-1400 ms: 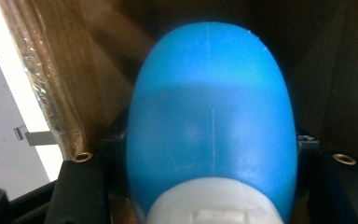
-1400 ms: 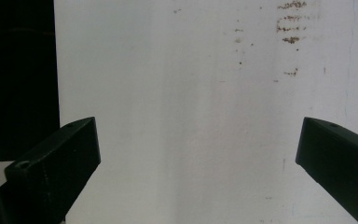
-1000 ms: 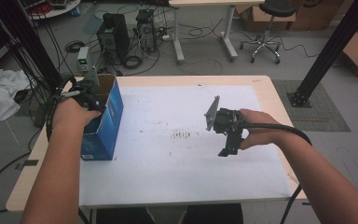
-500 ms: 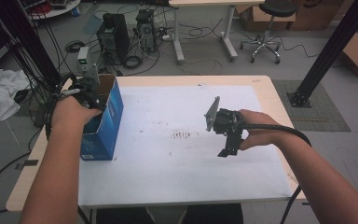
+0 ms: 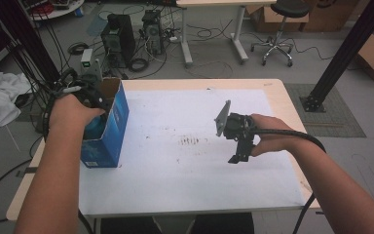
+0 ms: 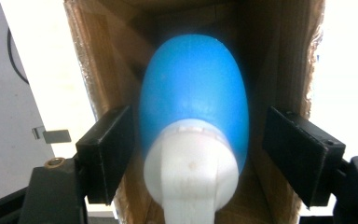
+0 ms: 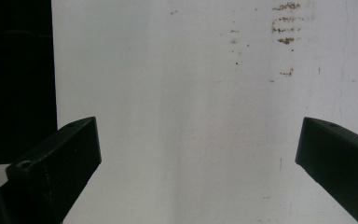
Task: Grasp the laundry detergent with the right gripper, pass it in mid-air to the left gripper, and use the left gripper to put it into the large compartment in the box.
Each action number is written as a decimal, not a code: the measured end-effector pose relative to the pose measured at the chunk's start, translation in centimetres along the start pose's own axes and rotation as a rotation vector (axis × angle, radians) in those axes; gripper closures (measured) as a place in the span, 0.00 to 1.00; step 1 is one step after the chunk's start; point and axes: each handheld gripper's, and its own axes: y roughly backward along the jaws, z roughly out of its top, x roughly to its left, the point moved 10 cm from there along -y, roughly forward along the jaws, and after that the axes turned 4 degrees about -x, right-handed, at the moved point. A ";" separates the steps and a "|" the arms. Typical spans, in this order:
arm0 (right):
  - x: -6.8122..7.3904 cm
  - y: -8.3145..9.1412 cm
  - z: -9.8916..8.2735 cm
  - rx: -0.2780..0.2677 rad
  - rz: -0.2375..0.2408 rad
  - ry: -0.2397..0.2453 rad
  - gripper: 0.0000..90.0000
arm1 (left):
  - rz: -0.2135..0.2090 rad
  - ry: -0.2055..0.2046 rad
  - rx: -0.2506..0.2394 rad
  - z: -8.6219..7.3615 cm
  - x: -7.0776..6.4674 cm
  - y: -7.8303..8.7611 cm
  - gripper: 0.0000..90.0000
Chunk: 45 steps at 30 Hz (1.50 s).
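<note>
Compared with a second ago, the left gripper (image 5: 93, 97) sits a little higher over the mouth of the tall blue cardboard box (image 5: 108, 127) at the left of the high view, and its jaws have just been opening. In the left gripper view they stand spread on either side of the blue plastic bottle with a white cap (image 6: 193, 121), which lies down inside the brown box interior; small gaps show between the black pads and the bottle, so nothing is pinched. The right gripper (image 5: 238, 151) has kept its place right of centre, hanging above the white table top (image 5: 175, 185), its jaws wide apart over the bare surface in the right gripper view, holding nothing.

Around them: a patch of small brown marks (image 5: 190, 142) lies mid-table, between the box and the right gripper. Beyond the table's far edge, in the upper part of the high view, stand black computer towers (image 5: 118, 36) among cables and a wheeled office stool (image 5: 275, 29). A white cloth (image 5: 0, 105) lies at the left edge. The cardboard walls of the box close in on both sides of the left jaws
</note>
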 end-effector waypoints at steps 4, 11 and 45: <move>0.0 0.0 0.2 -0.002 -0.002 0.003 0.00 | 0.004 -0.004 -0.004 -0.1 0.1 0.4 0.25; 0.0 0.1 0.4 -0.002 -0.004 0.008 0.00 | 0.012 -0.009 -0.012 -0.3 0.2 1.5 0.21; -0.2 0.6 0.9 -0.030 -0.018 -0.001 0.00 | 0.021 -0.259 -0.059 -1.7 -4.0 7.5 0.03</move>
